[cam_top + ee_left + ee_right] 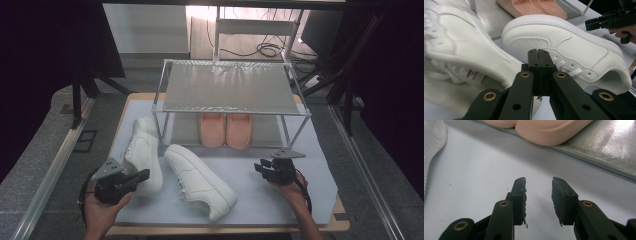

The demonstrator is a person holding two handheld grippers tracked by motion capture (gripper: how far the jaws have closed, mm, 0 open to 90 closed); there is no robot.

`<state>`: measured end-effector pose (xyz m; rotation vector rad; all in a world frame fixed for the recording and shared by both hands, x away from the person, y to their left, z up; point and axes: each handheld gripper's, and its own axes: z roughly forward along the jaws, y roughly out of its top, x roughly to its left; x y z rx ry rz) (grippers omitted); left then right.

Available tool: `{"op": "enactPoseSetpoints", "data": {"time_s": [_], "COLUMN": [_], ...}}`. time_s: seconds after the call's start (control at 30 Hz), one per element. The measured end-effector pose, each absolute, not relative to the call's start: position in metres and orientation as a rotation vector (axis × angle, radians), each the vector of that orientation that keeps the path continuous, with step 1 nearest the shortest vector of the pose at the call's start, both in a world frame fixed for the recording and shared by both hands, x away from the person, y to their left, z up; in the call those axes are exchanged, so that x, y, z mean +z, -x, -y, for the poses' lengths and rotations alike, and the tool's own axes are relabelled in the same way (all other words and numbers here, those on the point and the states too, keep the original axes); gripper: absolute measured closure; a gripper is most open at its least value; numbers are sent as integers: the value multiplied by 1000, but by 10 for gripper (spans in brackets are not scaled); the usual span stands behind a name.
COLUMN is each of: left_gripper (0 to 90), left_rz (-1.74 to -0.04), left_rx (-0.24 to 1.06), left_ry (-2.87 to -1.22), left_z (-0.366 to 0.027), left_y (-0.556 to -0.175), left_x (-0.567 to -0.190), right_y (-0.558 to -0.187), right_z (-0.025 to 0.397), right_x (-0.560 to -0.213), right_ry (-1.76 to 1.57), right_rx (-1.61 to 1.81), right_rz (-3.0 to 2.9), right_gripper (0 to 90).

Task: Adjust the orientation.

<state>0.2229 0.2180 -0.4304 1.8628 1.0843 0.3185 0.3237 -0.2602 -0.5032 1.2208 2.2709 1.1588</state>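
The left gripper (pixel 142 176) points at the near white sneaker (pixel 200 181), jaws pressed together on nothing. The right gripper (pixel 261 167), jaws spread, hovers above the mat (pixel 280 205). The rack (pixel 232 87) shelf hides the pink slippers' (pixel 225 130) far ends.

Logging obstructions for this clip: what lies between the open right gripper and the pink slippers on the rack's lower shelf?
Only bare pale mat separates the right gripper from the pink slippers, as its own view shows.

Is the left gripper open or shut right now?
Shut. In the left gripper view the left gripper has its two jaws pressed flat together with nothing between them, just short of the nearer white sneaker.
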Motion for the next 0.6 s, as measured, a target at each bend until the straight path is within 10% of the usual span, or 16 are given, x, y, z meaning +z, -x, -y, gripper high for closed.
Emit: {"op": "enactPoseSetpoints", "data": {"time_s": [0.6], "left_gripper": [900], "left_rz": [-1100], "left_rx": [292], "left_ry": [-1974], "left_z": [-185], "left_y": [-229], "left_x": [-461], "right_y": [-323], "right_z": [261], "right_x": [-503], "right_ry": [-1221], "right_rx": [1159], "right_rz": [-2265], "right_gripper": [647]}}
